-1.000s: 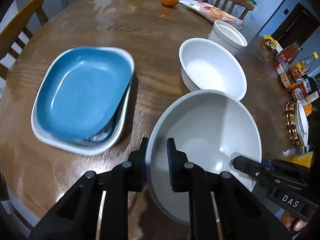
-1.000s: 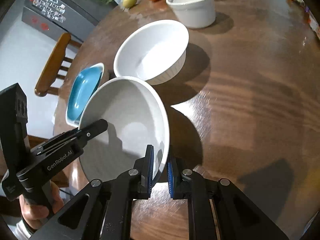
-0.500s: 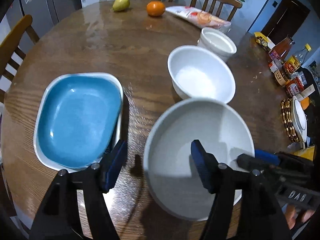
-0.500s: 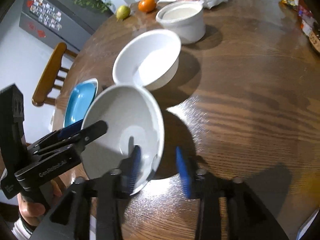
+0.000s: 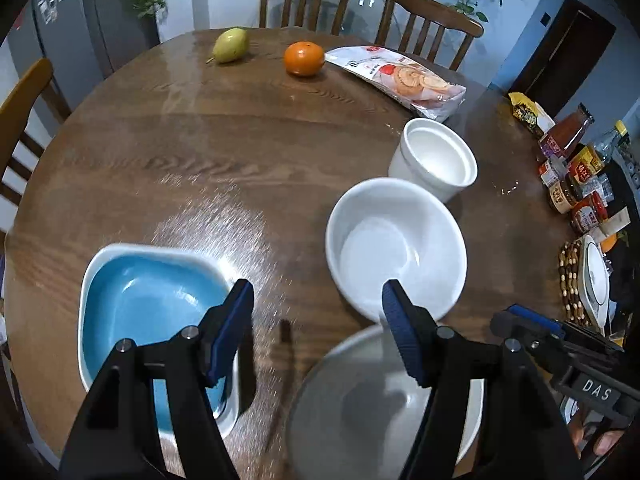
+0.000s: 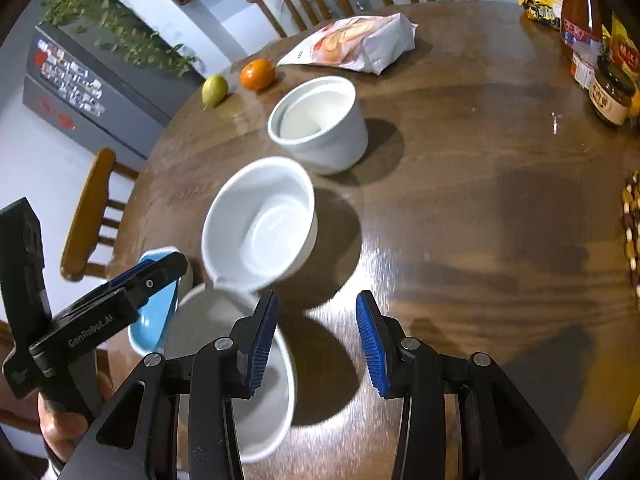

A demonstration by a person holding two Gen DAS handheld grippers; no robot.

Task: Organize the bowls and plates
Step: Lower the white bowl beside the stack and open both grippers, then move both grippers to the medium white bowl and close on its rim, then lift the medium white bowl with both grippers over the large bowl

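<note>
from the left wrist view, my left gripper (image 5: 318, 330) stands wide open with nothing between its pads; the big bowl (image 5: 384, 404) sits on the table (image 5: 192, 152) under the right-hand finger, low at 5 o'clock, with its far rim just touching or overlapping the mid bowl (image 5: 396, 246) at 2 o'clock. beyond that at 1 o'clock stands the small pot (image 5: 434, 160). at 8 o'clock the blue dish (image 5: 148, 308) lies nested in a white dish (image 5: 94, 264). my right gripper (image 5: 536, 326) pokes in at 4 o'clock, though i can't read its jaws from here. i judge the big bowl is set down and released, so the step in hand is backing both tools clear; to do it well i'd lift straight away from the rim, keeping the right-hand finger from catching the bowl's edge, then go for the mid bowl next. from the right wrist view, the right gripper (image 6: 316, 334) is about half open and empty, its left pad over the big bowl (image 6: 240, 364) at 7 o'clock without pressing it. this view shows the mid bowl (image 6: 260, 224) at 11 o'clock with what looks like a pouring lip toward me, which the other view hides behind a finger, and the left gripper (image 6: 156, 276) over the blue dish (image 6: 156, 312) at 9 o'clock. the left view alone shows the nested dishes whole.
</note>
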